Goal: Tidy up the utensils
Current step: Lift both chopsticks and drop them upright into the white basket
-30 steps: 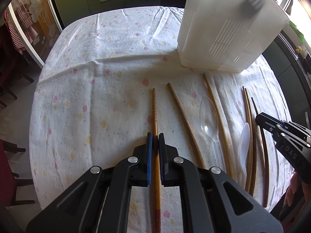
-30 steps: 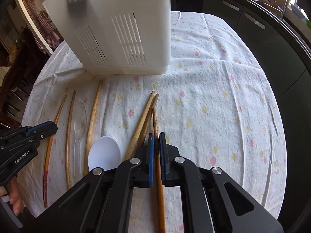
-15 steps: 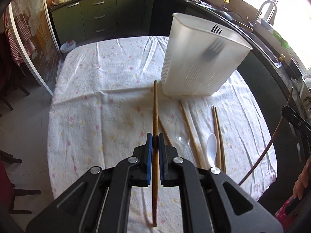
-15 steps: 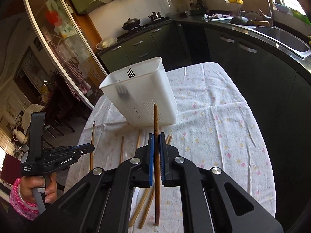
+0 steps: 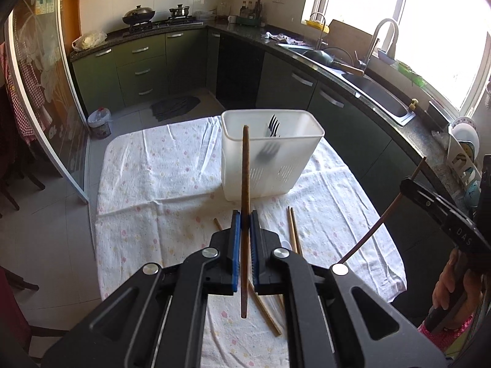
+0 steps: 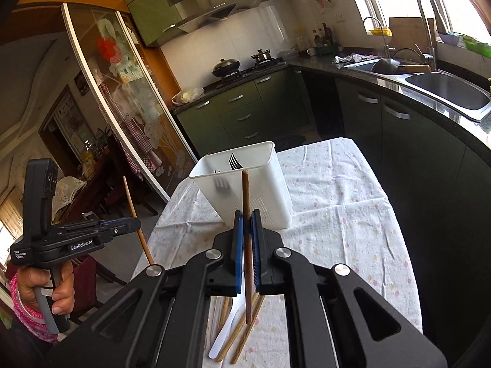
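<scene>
Each gripper holds one wooden chopstick high above the table. My left gripper [image 5: 244, 214] is shut on a brown chopstick [image 5: 245, 165] whose tip points toward the white plastic utensil holder [image 5: 285, 168]. My right gripper [image 6: 246, 214] is shut on another chopstick [image 6: 245, 193], its tip in front of the utensil holder [image 6: 270, 190]. Dark forks [image 5: 273, 127] stand inside the holder. Several chopsticks [image 5: 293, 228] lie on the floral tablecloth below. A white spoon [image 6: 228, 322] lies beside chopsticks [image 6: 242, 337] under the right gripper. The right gripper [image 5: 408, 185] shows in the left wrist view; the left gripper [image 6: 136, 222] shows in the right.
The table [image 5: 147, 184] has a white floral cloth and stands in a kitchen. Green cabinets [image 5: 135, 70] run along the back, a sink [image 5: 377, 98] counter along the right. A glass sliding door [image 6: 122, 107] and dark chairs [image 5: 12, 184] are at the left. A hand [image 6: 46, 285] grips the left tool.
Both grippers rose from the table, each carrying its chopstick off the cloth. The views tilted upward, so the holder looks smaller and farther and the kitchen has come into sight.
</scene>
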Action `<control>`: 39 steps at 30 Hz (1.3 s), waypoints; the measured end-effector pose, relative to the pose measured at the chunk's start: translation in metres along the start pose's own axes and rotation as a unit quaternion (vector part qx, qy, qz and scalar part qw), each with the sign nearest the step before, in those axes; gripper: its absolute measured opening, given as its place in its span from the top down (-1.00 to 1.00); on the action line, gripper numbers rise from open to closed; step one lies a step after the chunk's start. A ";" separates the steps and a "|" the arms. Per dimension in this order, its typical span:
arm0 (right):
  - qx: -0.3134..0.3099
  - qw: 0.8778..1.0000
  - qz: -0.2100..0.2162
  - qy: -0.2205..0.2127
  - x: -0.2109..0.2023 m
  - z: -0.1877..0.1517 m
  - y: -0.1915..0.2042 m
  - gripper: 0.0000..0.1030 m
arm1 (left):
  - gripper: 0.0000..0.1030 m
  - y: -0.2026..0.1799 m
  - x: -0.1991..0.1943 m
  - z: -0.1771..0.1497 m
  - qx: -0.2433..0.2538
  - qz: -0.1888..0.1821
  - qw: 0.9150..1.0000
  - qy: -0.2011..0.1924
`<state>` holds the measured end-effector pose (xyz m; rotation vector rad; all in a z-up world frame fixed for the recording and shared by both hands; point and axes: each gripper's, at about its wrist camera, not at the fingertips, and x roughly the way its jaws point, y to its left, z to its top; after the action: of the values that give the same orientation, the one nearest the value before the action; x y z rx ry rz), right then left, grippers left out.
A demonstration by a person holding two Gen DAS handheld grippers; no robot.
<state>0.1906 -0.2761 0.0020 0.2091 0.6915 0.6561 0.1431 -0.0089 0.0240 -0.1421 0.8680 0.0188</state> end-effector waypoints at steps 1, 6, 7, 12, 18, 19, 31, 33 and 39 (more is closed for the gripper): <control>-0.002 1.000 0.000 -0.003 -0.002 0.002 -0.002 0.88 | 0.89 -0.001 -0.007 0.007 0.000 -0.003 1.000 -0.009; -0.009 1.000 0.000 -0.011 -0.008 0.010 -0.001 0.88 | 0.89 -0.008 -0.039 0.054 -0.005 -0.018 0.997 -0.080; -0.010 1.000 0.000 -0.012 -0.009 0.011 -0.001 0.88 | 0.89 -0.009 -0.044 0.064 -0.006 -0.019 0.995 -0.098; -0.005 1.000 -0.001 -0.011 -0.010 0.009 -0.008 0.88 | 0.89 -0.017 -0.050 0.111 -0.009 -0.017 0.984 -0.179; -0.004 1.000 -0.002 -0.018 -0.013 0.013 -0.015 0.88 | 0.89 -0.028 -0.014 0.135 0.007 0.019 0.975 -0.222; -0.005 1.000 -0.003 -0.020 -0.013 0.016 -0.014 0.88 | 0.89 -0.028 -0.004 0.135 0.008 0.024 0.976 -0.218; -0.044 0.992 0.000 -0.118 -0.023 0.101 0.028 0.88 | 0.83 -0.013 0.064 0.100 0.010 0.032 0.992 -0.120; -0.043 0.988 -0.009 -0.146 -0.020 0.119 0.034 0.88 | 0.61 -0.011 0.061 0.094 0.013 0.032 0.992 -0.120; -0.041 0.981 -0.041 -0.184 0.016 0.154 0.042 0.88 | 0.42 -0.007 0.043 0.075 0.025 0.031 0.993 -0.112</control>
<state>0.2794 -0.2280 0.1269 0.2167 0.3150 0.5474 0.2282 -0.0077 0.0397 -0.0634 0.6475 0.0702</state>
